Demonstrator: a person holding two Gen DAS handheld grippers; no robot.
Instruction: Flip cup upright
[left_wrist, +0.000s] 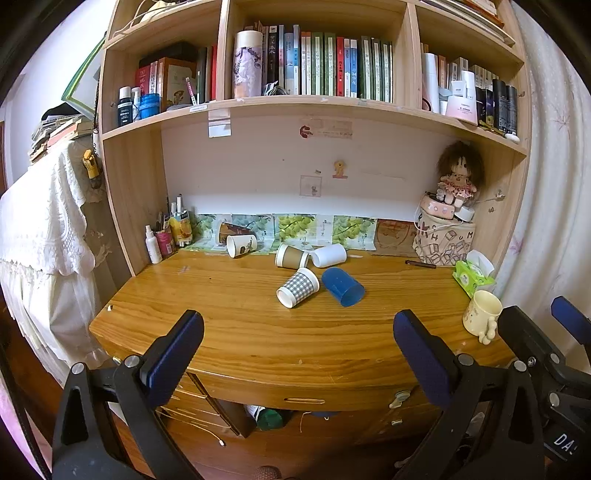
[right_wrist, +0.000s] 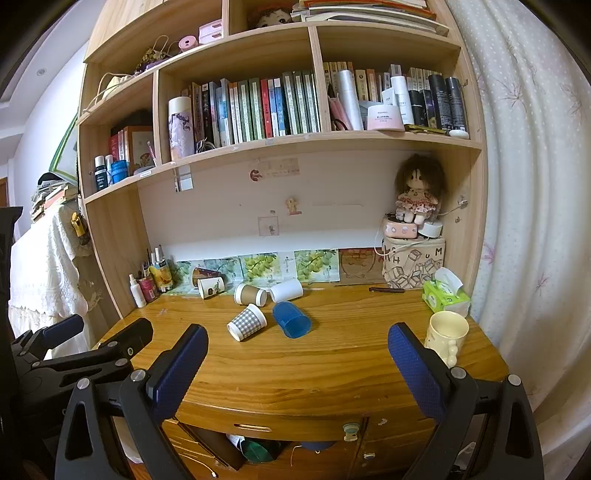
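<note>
Left wrist view: left hand-held gripper (left_wrist: 297, 334) is released, holding nothing, above the bench (left_wrist: 229, 325) front edge. Right hand-held gripper (right_wrist: 297, 347) is likewise released and unloaded. Checkered cup (left_wrist: 297, 287) lies on its side mid-bench, touching the overturned blue cup (left_wrist: 342, 286).

Left gripper (left_wrist: 297, 334) gapes wide before the wooden desk (left_wrist: 236, 325), where a checked paper cup (left_wrist: 297, 287) lies tipped, touching a blue plastic cup (left_wrist: 342, 286)
</note>
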